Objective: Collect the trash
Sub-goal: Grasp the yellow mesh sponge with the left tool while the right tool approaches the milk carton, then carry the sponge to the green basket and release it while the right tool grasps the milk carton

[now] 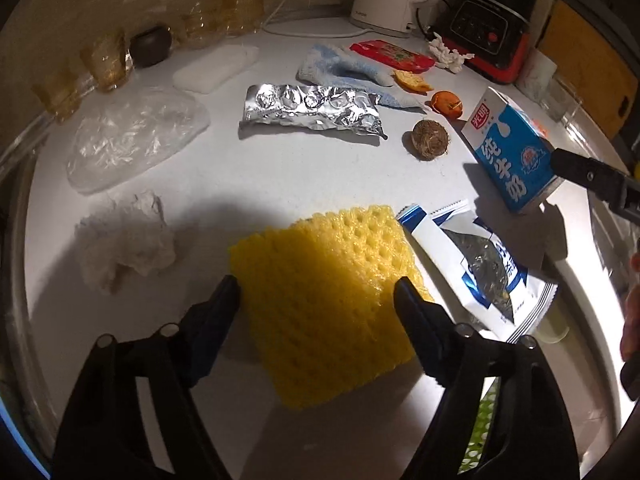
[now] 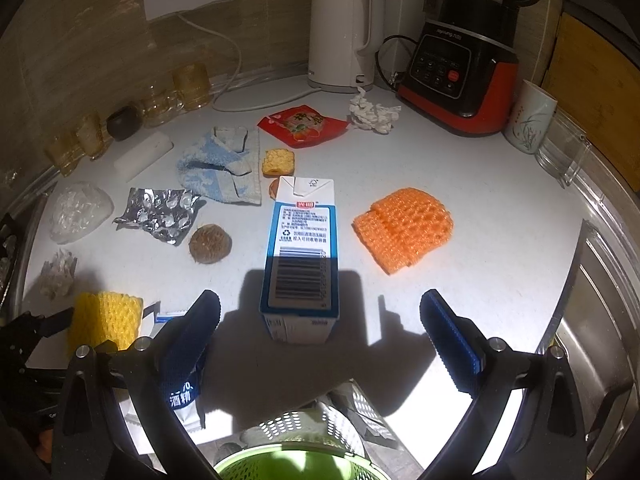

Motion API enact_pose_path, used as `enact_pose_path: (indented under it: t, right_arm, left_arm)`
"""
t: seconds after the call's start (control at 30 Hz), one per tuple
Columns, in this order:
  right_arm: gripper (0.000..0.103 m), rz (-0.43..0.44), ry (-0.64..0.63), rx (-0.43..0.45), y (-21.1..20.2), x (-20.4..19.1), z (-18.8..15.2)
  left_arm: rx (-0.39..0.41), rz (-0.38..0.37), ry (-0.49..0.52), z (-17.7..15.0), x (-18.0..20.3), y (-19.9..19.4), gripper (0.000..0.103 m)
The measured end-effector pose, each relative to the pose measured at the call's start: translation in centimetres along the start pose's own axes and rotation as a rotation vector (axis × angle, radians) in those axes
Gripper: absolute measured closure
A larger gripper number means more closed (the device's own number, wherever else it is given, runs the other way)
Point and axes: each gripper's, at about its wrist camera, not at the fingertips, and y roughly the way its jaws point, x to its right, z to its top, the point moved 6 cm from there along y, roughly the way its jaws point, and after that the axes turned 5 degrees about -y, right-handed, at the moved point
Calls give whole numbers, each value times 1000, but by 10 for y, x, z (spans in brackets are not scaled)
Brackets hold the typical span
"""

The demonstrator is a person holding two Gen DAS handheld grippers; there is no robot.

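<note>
- White table, smooth top, trash scattered across it. White kettle and black-and-red blender stand at the back wall.
- My left gripper: angled steeply down, jaws spread and straddling the yellow foam net. Left pad looks right at the net's edge and right pad overlaps its other edge; I can't confirm they press, so not a grip.
- My right gripper: also tilted down, jaws wide apart, nothing held. The near end of the milk carton sits between the fingertips, with clear gaps both sides.
- Milk carton: blue and white box, lying flat, barcode face up, base towards me, near table centre.
- Yellow foam net: soft lattice sleeve, flattened to a rough square, near the front-left table edge.
- Orange foam net: same lattice, folded, right of the carton, apart from it.
- Blue-white foil pouch: torn open, lying flat, just right of the yellow net.
- Blue-white cloth: fluffy, rumpled, behind the carton.
- Foil blister sheet: silver, crinkled, pockets crushed.
- Clear plastic bag: crumpled, far left.
- Red snack wrapper: flat, near the kettle.
- Tissue wad: white, crumpled, left of the yellow net.
- Brown fibrous ball: round, rough, left of the carton.
- Green perforated basket: below the front table edge.
</note>
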Motion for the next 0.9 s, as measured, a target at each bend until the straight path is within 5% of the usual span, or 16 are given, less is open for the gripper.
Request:
enact_pose_path:
  t: [0.23, 0.47, 0.57, 0.77, 0.9]
  right_arm:
    - [4, 0, 6, -16, 5, -2, 4]
    - [25, -15, 34, -60, 26, -3, 8]
    - [60, 20, 58, -94, 38, -5, 6]
    - [62, 32, 99, -50, 14, -5, 5]
    - [62, -8, 123, 1, -30, 6, -5]
  left_arm:
    - [2, -102, 9, -4, 11, -7, 78]
    - [44, -135, 14, 2, 7, -23, 83]
    - [72, -150, 28, 6, 4, -41, 83]
    - [82, -201, 83, 4, 10, -74, 83]
    - [22, -306, 203, -15, 42, -100, 83]
